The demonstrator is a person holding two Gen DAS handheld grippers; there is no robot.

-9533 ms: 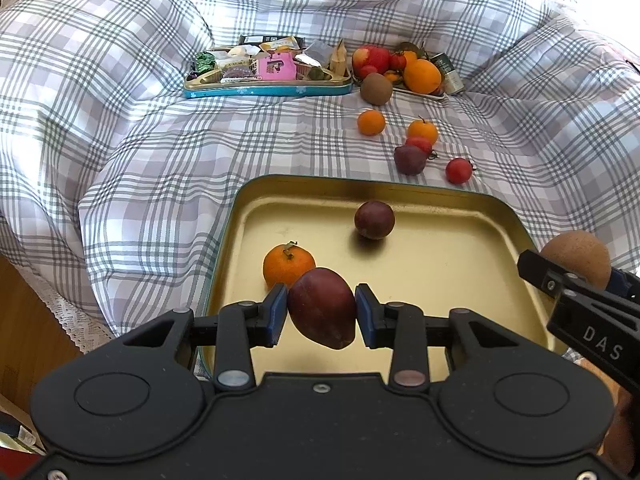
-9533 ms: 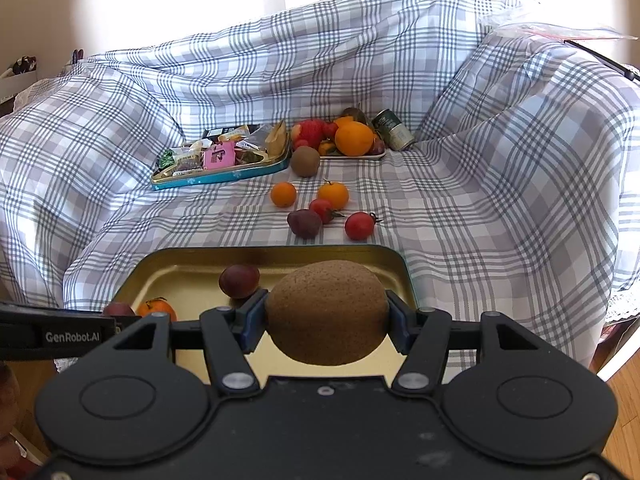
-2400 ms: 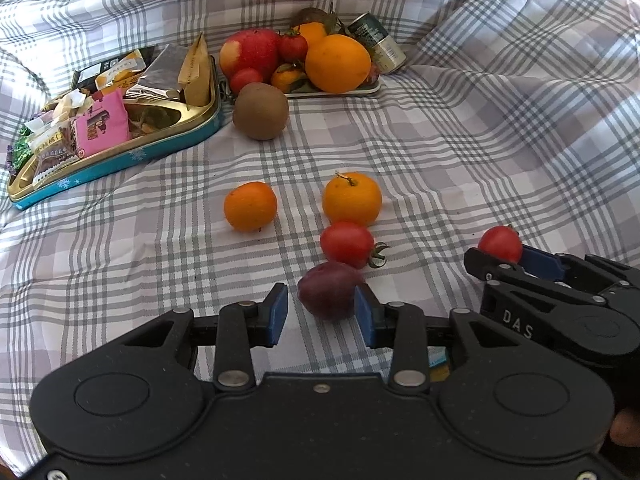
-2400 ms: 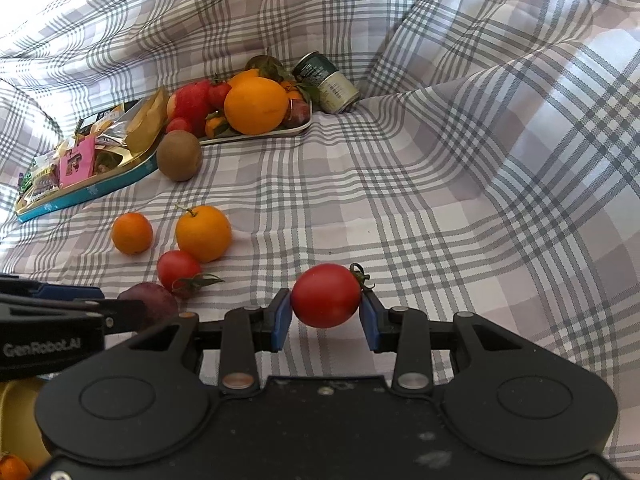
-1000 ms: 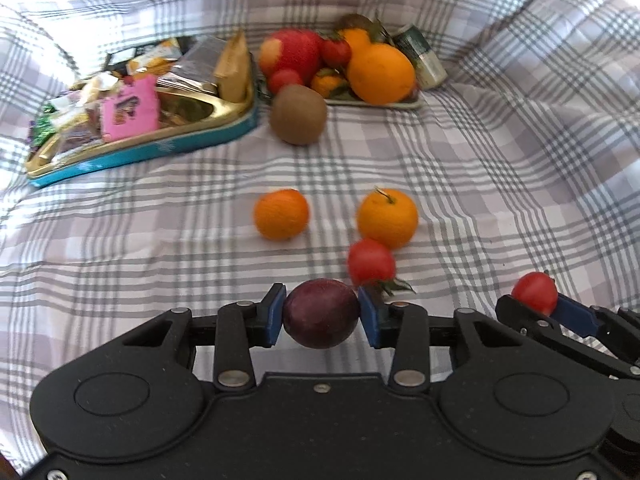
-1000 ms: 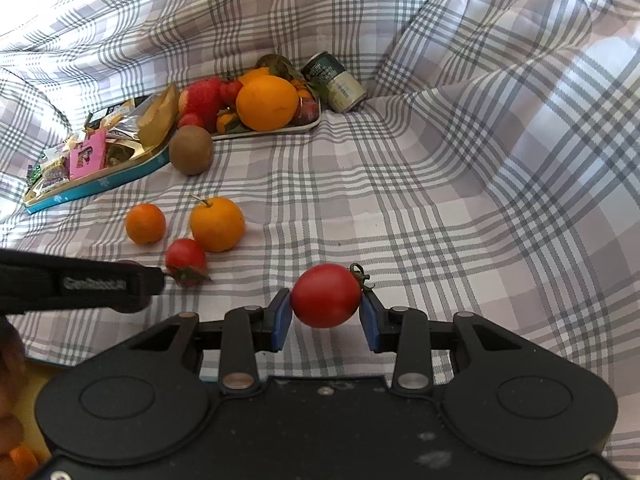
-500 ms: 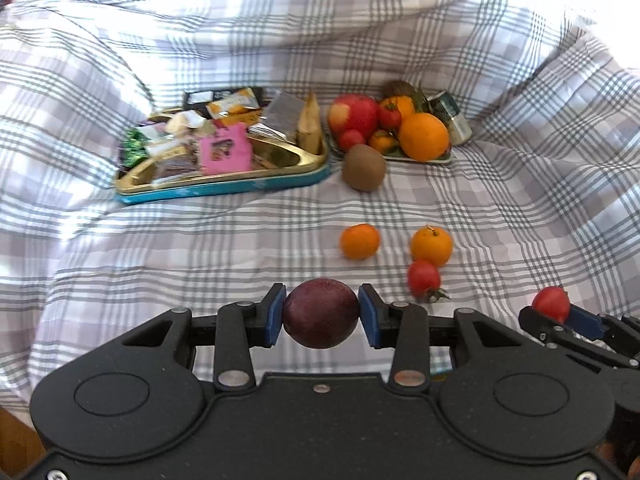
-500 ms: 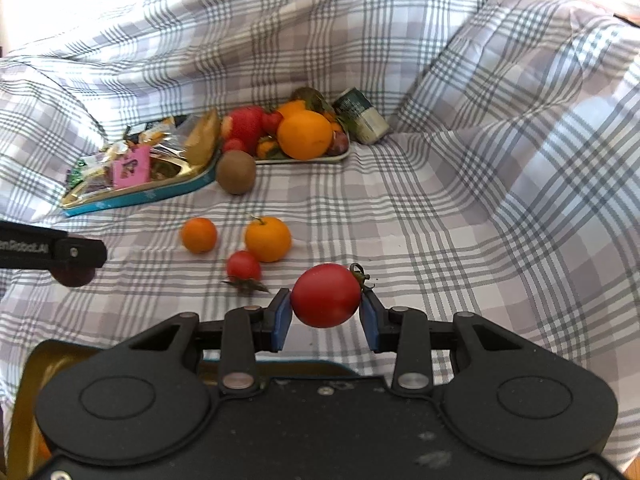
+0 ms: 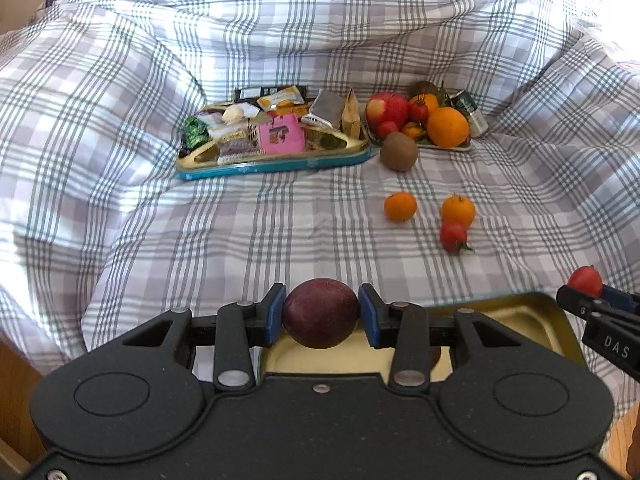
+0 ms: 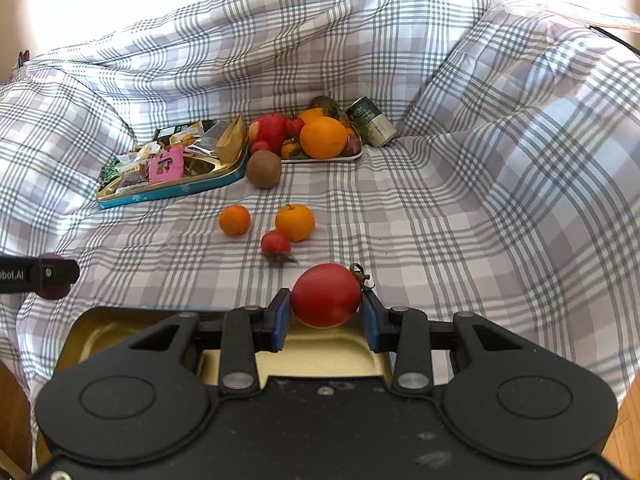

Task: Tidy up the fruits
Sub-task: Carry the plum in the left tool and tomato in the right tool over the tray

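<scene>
Left gripper point(image 9: 320, 316) is clamped on a dark purple plum point(image 9: 320, 313), blue pads pressing both sides, held over the near edge of the gold tray point(image 9: 532, 312). Right gripper point(image 10: 325, 314) is clamped on a red tomato point(image 10: 325, 294), stem pointing right, also above the gold tray's far rim. In the left wrist view the right gripper shows at the right edge with the tomato in its tip; in the right wrist view the left gripper's finger pokes in at the left edge with the plum.

Loose on the checked cloth point(image 9: 280, 220): a small mandarin point(image 9: 400, 206), an orange with stem point(image 9: 458, 210), and a second tomato point(image 9: 453, 236) touching or just in front of that orange. A kiwi point(image 9: 398, 151) sits just beside the fruit plate point(image 9: 448, 146), which is piled with an apple, a big orange and smaller fruit. A green can point(image 9: 472, 112) lies at the plate's right. A blue-rimmed snack tray point(image 9: 272, 162) full of packets sits left of the plate.
</scene>
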